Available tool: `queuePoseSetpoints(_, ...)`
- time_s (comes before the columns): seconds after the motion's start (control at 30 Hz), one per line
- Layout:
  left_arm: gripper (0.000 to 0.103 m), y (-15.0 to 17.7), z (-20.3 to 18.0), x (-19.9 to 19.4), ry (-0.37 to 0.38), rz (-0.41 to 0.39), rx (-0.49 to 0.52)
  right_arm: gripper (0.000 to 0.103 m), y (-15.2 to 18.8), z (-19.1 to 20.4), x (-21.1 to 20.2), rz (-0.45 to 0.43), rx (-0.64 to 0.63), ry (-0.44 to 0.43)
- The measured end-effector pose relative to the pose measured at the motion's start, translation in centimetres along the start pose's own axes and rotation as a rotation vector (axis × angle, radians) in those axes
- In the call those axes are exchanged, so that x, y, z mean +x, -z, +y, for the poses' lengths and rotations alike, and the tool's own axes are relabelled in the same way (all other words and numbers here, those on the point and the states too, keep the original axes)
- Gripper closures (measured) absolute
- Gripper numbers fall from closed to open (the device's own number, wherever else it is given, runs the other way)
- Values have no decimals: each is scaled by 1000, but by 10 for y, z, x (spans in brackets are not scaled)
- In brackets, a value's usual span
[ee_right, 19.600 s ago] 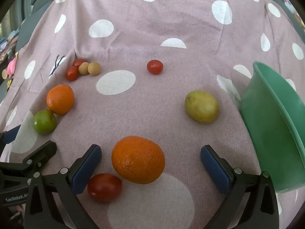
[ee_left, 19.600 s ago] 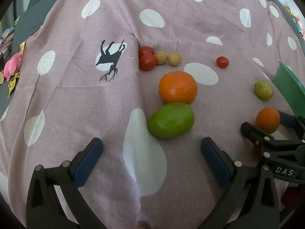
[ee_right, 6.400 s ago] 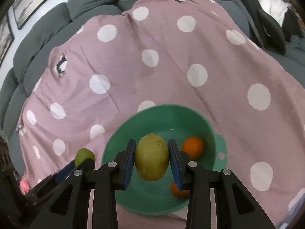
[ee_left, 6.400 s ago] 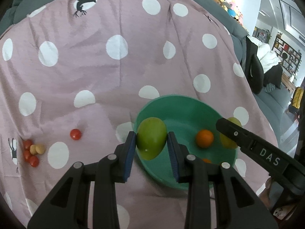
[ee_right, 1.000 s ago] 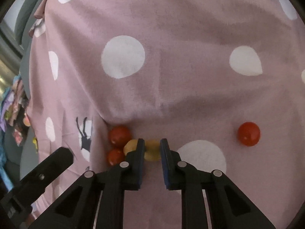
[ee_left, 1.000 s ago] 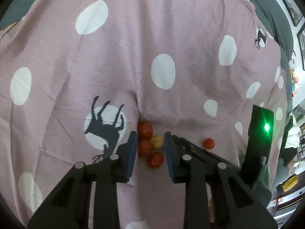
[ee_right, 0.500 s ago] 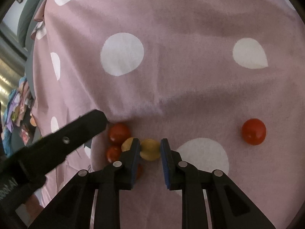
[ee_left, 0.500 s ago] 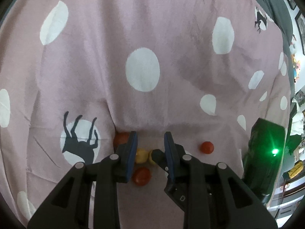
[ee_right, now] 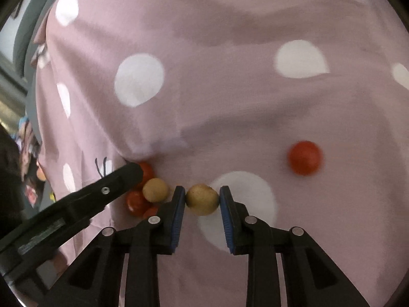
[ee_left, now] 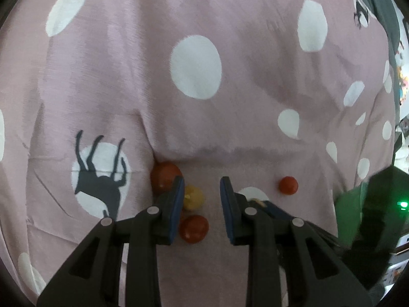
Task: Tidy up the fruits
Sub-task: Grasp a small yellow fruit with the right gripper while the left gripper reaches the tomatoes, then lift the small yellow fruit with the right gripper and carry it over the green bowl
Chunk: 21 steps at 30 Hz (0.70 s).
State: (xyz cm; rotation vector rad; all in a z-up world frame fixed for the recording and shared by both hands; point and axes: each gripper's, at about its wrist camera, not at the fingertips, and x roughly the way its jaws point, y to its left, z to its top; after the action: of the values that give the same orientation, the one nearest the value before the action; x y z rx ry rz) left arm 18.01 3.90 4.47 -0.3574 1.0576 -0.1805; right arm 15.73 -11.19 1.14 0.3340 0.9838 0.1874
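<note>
My right gripper (ee_right: 202, 199) is shut on a small tan round fruit (ee_right: 202, 199), held just above the pink dotted cloth (ee_right: 204, 89). A second tan fruit (ee_right: 155, 189) and red tomatoes (ee_right: 136, 202) lie just to its left, partly behind my left gripper's finger. My left gripper (ee_left: 202, 197) is open and holds nothing, hovering over a yellow fruit (ee_left: 193, 197) with a red tomato (ee_left: 165, 176) behind and another (ee_left: 194, 228) in front. A lone red tomato (ee_left: 288, 185) lies to the right; it also shows in the right wrist view (ee_right: 304, 157).
The green bowl's edge (ee_left: 350, 204) shows at the far right of the left wrist view, partly behind the dark right gripper body. A black deer print (ee_left: 99, 176) marks the cloth at the left. Grey sofa cushions (ee_left: 375, 5) rim the cloth.
My right gripper has closed on the tan fruit and drawn it away from the cluster. My left gripper has shifted slightly over the remaining small fruits, still open.
</note>
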Motion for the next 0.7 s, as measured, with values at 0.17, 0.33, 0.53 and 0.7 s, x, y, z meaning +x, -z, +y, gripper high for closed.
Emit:
queuePoseSetpoints(0.17, 76, 5, -5, 11, -56, 33, 27, 75, -2, -12, -27, -55, 1, 53)
queuePoseSetpoints(0.33, 76, 5, -3, 12, -67, 29, 26, 75, -4, -14, -40, -85, -4, 68)
queuePoseSetpoints(0.53, 76, 8, -2, 20, -43, 52, 7, 75, 5, -15, -45, -92, -15, 108)
queuePoseSetpoints(0.7, 77, 9, -15, 33, -58, 43, 22, 75, 10, -22, -56, -116, -16, 134)
